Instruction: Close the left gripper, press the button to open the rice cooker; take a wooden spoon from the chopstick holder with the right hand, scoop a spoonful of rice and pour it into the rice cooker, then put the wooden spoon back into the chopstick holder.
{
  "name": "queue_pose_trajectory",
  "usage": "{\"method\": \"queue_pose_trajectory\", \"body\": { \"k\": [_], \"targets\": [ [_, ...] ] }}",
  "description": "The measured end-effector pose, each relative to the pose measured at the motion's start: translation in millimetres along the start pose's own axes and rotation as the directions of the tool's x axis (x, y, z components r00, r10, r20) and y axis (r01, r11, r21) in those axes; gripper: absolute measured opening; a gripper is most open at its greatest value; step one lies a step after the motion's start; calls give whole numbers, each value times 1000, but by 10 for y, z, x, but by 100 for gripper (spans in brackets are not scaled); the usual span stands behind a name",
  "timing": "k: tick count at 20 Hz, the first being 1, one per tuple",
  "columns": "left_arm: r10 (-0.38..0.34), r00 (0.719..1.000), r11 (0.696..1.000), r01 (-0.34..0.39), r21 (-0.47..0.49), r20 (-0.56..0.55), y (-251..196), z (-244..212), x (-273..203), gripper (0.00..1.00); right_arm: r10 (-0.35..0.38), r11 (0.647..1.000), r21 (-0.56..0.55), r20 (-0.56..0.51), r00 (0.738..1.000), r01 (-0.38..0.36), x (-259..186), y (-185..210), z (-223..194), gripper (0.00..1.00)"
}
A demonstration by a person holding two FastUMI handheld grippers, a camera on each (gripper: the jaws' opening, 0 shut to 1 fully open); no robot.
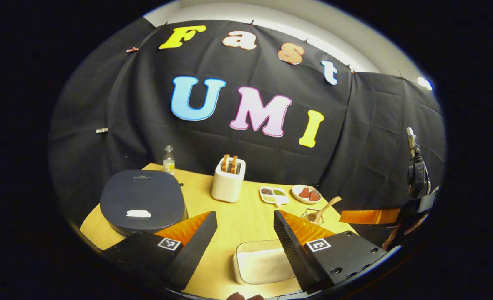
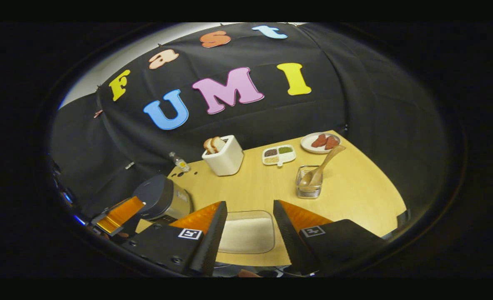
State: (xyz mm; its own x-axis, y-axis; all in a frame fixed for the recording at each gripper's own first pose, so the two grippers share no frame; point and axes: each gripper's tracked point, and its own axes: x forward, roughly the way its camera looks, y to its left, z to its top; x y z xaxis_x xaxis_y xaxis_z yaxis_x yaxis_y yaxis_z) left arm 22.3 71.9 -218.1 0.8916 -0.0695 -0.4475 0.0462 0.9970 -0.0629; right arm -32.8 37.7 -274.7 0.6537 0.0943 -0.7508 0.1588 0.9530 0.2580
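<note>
Closed rice cooker [image 1: 143, 201]; spoon [image 2: 322, 163] in holder [image 2: 309, 183].

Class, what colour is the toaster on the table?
White toaster; the right gripper view shows it best.

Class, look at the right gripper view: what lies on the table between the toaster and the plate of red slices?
A small divided dish of grains sits between the toaster and the plate.

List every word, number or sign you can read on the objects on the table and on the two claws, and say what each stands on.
No words or numbers can be read.
Left claw: square black-and-white coded marker, a pattern, not text.
Right claw: matching coded marker, also no text.
Dark oval rice cooker lid: small raised mark, too small to read.
Small clear plastic bottle: yellow label, too blurred to read.
</note>
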Motion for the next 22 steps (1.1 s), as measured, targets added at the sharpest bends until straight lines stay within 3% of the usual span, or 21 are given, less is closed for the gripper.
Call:
{"method": "queue_pose_trajectory", "body": {
  "k": [3, 4, 5, 8, 9, 10, 14, 15, 16, 22],
  "targets": [
    [-19, 997, 999, 17, 32, 77, -168, 198, -116, 93, -37, 991, -120, 115, 993, 51, -71, -29, 261, 72],
    [-21, 995, 999, 16, 50, 97, -208, 241, -150, 93, -49, 985, -156, 155, 987, 73, -79, -36, 347, 65],
    [-19, 993, 998, 11, 70, 118, -239, 277, -184, 93, -77, 974, -192, 213, 974, 119, -108, -75, 462, 78],
    [-44, 984, 992, 22, 127, 175, -382, 400, -268, 93, -95, 954, -241, 318, 943, 177, -180, -41, 642, 82],
    [-54, 979, 990, 27, 139, 196, -422, 449, -298, 93, -96, 951, -248, 339, 936, 187, -176, -41, 671, 97],
    [-59, 975, 988, 26, 151, 216, -455, 490, -320, 93, -91, 950, -250, 351, 932, 187, -193, -23, 702, 100],
    [-42, 964, 987, -2, 164, 262, -454, 556, -372, 94, -99, 947, -251, 370, 924, 202, -229, -64, 737, 99],
    [-35, 963, 986, -10, 167, 267, -439, 565, -372, 89, -97, 947, -251, 376, 922, 201, -244, -49, 749, 99],
    [-34, 962, 986, -12, 169, 269, -438, 574, -368, 94, -90, 947, -252, 384, 919, 198, -280, -23, 763, 98],
    [-37, 963, 981, -15, 193, 266, -482, 573, -380, 95, -57, 943, -274, 425, 903, 188, -413, 77, 827, 98]
  ]
}}
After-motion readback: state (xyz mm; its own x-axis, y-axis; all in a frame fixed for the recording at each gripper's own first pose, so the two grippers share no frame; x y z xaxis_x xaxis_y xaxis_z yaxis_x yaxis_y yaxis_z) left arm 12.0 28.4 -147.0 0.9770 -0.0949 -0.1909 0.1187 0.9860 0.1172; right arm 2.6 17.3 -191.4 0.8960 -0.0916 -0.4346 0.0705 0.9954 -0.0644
